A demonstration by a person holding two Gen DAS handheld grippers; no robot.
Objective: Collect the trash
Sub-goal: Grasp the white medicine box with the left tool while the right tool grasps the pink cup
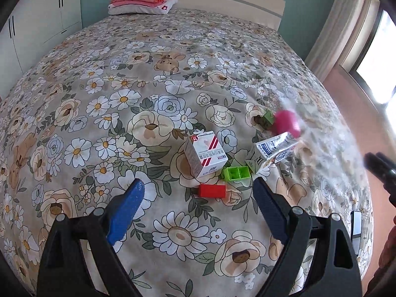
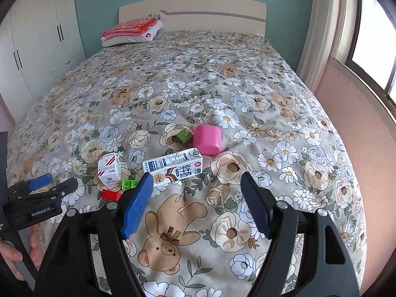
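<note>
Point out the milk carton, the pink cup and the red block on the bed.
milk carton (image 2: 174,167): right wrist view, middle of its printed upper face.
pink cup (image 2: 207,139): right wrist view, centre of its side wall.
red block (image 1: 212,190): left wrist view, middle of its top face.

Floral bedspread (image 2: 247,104) in beige, printed with white daisies, cream and pale-blue roses, grey-green leaves and tan bears. Small carton (image 2: 109,168) white with red diagonal stripes. Milk carton (image 2: 173,167) white with navy print and a brown-black swirl. Cup (image 2: 207,139) bright pink. Cube (image 2: 184,136) green over brown. Lime-green block (image 1: 236,173), red block (image 1: 212,190). Gripper pads (image 2: 137,205) blue on black frames. Folded cloth (image 2: 130,28) coral-pink atop a white pillow (image 2: 148,36). Wall (image 2: 104,2) teal, headboard (image 2: 212,12) cream with a grey stripe, wardrobe (image 2: 37,39) white with black handles.
</note>
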